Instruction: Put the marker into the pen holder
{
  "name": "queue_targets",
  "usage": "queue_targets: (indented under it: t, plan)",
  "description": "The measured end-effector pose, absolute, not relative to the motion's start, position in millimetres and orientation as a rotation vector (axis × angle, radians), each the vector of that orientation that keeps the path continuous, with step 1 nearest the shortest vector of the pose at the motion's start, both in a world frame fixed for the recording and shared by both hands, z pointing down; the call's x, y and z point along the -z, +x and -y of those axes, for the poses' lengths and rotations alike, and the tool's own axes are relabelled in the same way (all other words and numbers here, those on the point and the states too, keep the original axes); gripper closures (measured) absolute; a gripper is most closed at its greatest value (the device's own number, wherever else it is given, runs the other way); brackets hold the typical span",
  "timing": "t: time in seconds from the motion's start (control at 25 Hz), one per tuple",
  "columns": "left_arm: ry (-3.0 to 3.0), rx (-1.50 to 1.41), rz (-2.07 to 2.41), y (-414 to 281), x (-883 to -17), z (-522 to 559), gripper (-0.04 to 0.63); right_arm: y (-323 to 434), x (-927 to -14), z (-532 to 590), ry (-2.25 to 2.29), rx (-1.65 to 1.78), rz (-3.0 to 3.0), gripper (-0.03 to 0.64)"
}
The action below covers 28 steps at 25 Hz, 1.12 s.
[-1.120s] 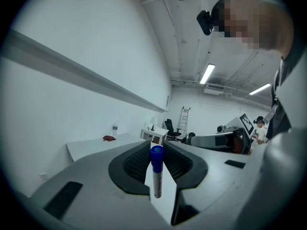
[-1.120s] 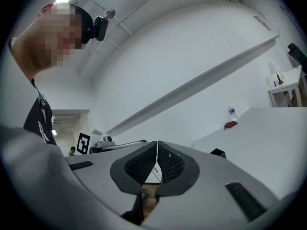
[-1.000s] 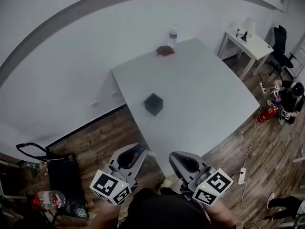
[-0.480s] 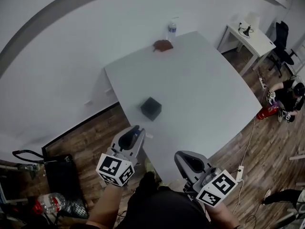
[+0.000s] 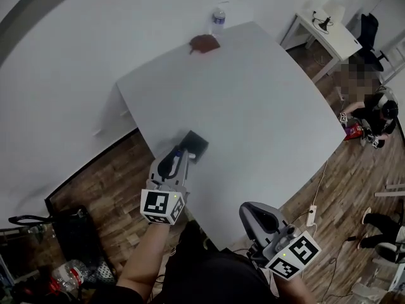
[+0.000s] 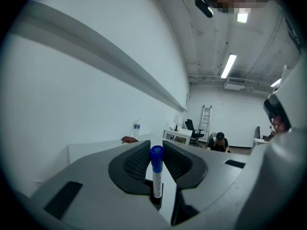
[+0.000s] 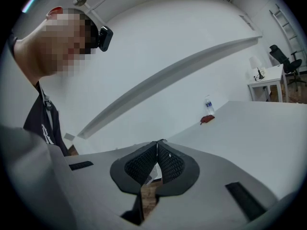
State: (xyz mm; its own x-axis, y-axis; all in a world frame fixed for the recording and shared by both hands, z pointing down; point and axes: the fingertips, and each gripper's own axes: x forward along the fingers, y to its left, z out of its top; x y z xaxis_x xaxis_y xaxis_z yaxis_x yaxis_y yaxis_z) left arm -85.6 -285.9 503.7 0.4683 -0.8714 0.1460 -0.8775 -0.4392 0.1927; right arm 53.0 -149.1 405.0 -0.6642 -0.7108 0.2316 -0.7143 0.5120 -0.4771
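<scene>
The marker (image 6: 157, 176) stands upright between the left tongs (image 6: 154, 146), white barrel with a blue cap. The two ribbed pads are closed on it from either side. Its lower end drops into the dark slot between the pads, so I cannot see the tip. From the head view only a speck of blue cap (image 5: 178, 151) shows at the front of the left tongs (image 5: 178, 154).

The black pen holder (image 5: 195, 145) sits near the desk's (image 5: 253, 106) left front edge. The front of the left tongs overlaps its near side, so I cannot tell whether the marker is over the opening or just short of it. My left forearm reaches up from the bottom of the head view.

The right tongs (image 5: 254, 211) hang low beside the desk's near corner, well apart from the holder. In their own view the right tongs (image 7: 156, 146) are closed with nothing held — the pads meet at the top, and a sliver of wood floor shows through the gap lower down.

At the desk's far edge stand a water bottle (image 5: 217, 19) and, just beside it, a reddish-brown lump (image 5: 204, 43) too small to identify. To the right a person (image 5: 373, 116) sits on the floor, partly cut off by the picture's edge.
</scene>
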Motion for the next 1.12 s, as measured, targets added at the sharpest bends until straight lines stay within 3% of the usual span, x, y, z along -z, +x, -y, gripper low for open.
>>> queue_targets:
  t: [0.48,1.12]
  plan:
    - [2.354,-0.094,1.472,-75,-593,306,0.514,53,-435,175,1.355,-0.959,2.593,0.6]
    - [2.349,-0.14,1.474,-81,-602,299,0.503,41,-439,181,1.312,-0.944,2.612,0.6]
